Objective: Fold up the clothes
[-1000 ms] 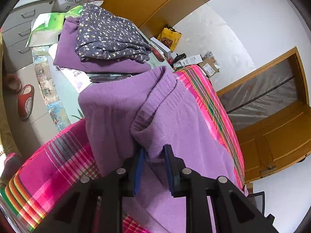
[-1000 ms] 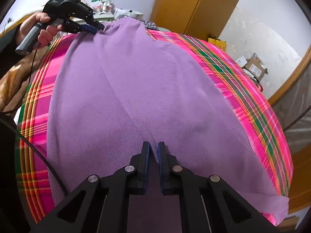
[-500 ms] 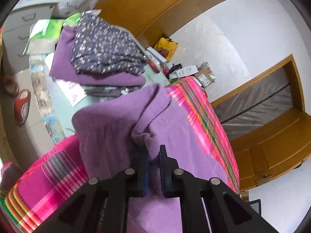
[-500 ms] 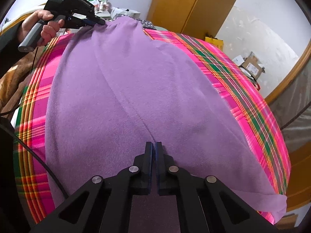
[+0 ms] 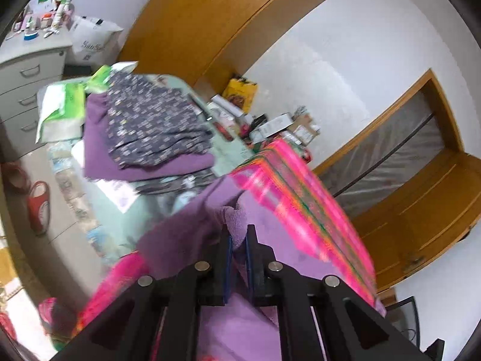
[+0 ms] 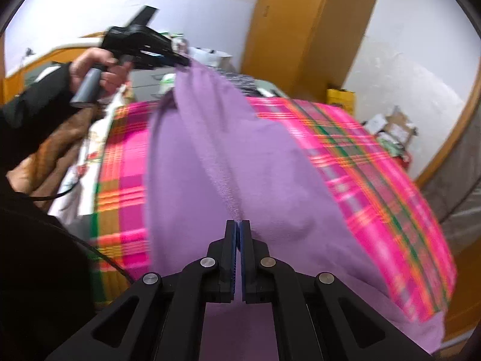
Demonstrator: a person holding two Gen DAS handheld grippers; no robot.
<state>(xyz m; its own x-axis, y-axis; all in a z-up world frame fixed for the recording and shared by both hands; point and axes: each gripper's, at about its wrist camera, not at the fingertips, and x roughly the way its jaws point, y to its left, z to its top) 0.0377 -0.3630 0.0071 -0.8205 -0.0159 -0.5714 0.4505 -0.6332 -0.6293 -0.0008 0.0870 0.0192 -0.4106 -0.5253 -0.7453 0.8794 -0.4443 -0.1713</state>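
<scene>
Both ends of the purple garment (image 6: 246, 162) have come up off the pink plaid cover (image 6: 375, 162) since a second ago — left gripper (image 5: 237, 237) clamped on one bunched edge, right gripper (image 6: 238, 225) pinched tight on the other, cloth stretched between them.

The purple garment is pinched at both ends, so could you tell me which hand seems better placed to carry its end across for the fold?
Probably the left gripper: it holds the purple garment raised clear of the plaid cover, while the right gripper pinches it lower.
</scene>
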